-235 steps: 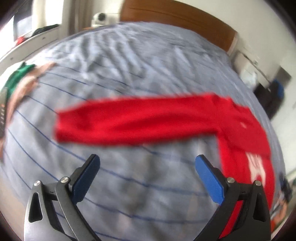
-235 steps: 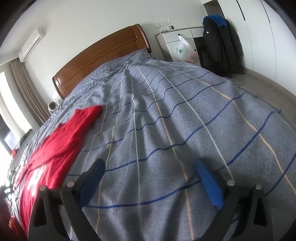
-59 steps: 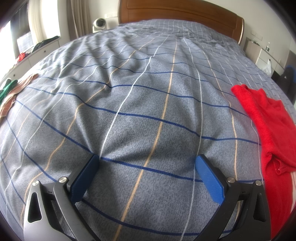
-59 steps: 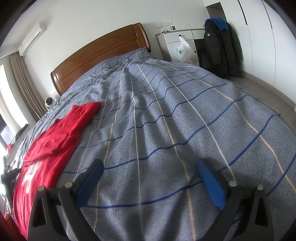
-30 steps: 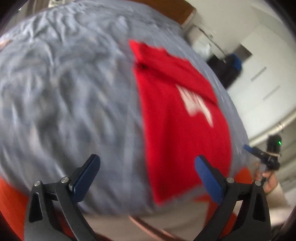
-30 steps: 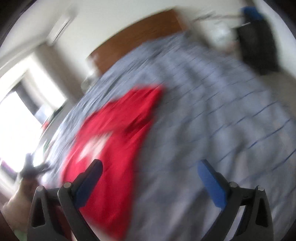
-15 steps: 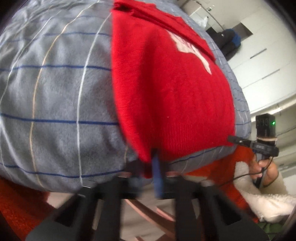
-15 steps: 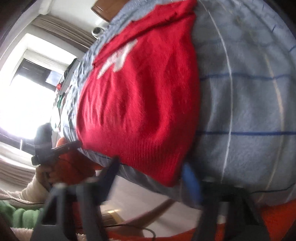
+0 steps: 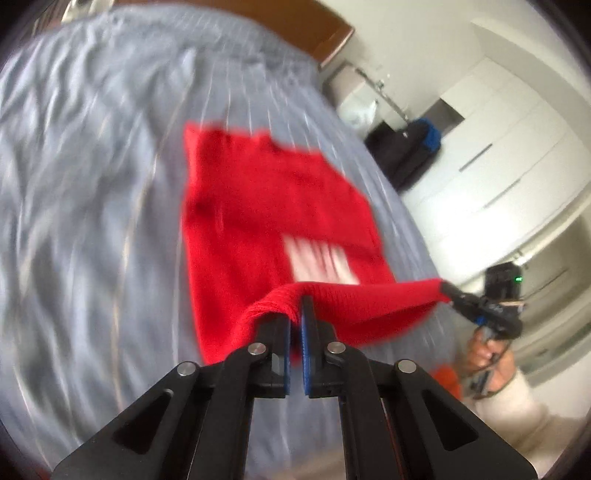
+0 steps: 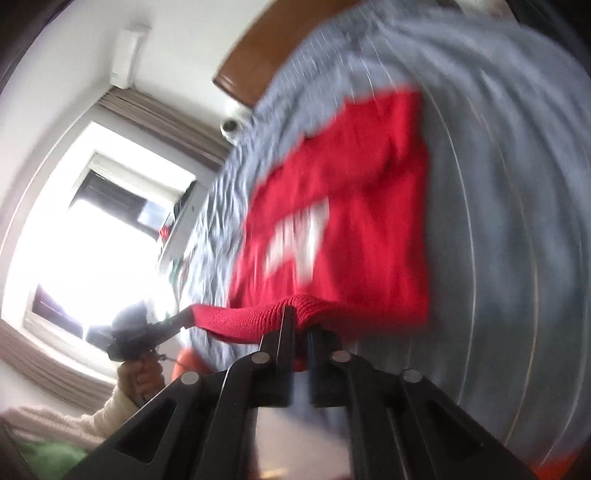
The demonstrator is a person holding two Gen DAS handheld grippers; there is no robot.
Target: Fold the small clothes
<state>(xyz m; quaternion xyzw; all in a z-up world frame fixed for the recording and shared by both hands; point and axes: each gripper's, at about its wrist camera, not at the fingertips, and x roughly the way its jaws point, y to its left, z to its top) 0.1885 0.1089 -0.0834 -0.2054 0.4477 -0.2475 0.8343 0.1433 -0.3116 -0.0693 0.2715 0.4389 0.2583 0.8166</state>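
Note:
A red knit sweater point(image 9: 266, 206) with white lettering lies flat on the grey striped bedspread point(image 9: 92, 184), sleeves folded in. My left gripper point(image 9: 295, 314) is shut on the near left corner of its bottom hem. My right gripper point(image 10: 299, 325) is shut on the other hem corner; the sweater point(image 10: 351, 221) also fills the right wrist view. The hem is lifted off the bed and stretched taut between the two grippers. The right gripper shows in the left wrist view point(image 9: 448, 290). Both views are motion-blurred.
A wooden headboard point(image 9: 314, 33) is at the far end of the bed. A white nightstand point(image 9: 354, 99) and dark jackets point(image 9: 402, 144) stand to the right. A bright window point(image 10: 92, 240) with curtains is on the left side. The bed's near edge is just below the grippers.
Both grippers swung to the sweater's bottom hem, closed on its two corners, and have lifted the hem up off the bed.

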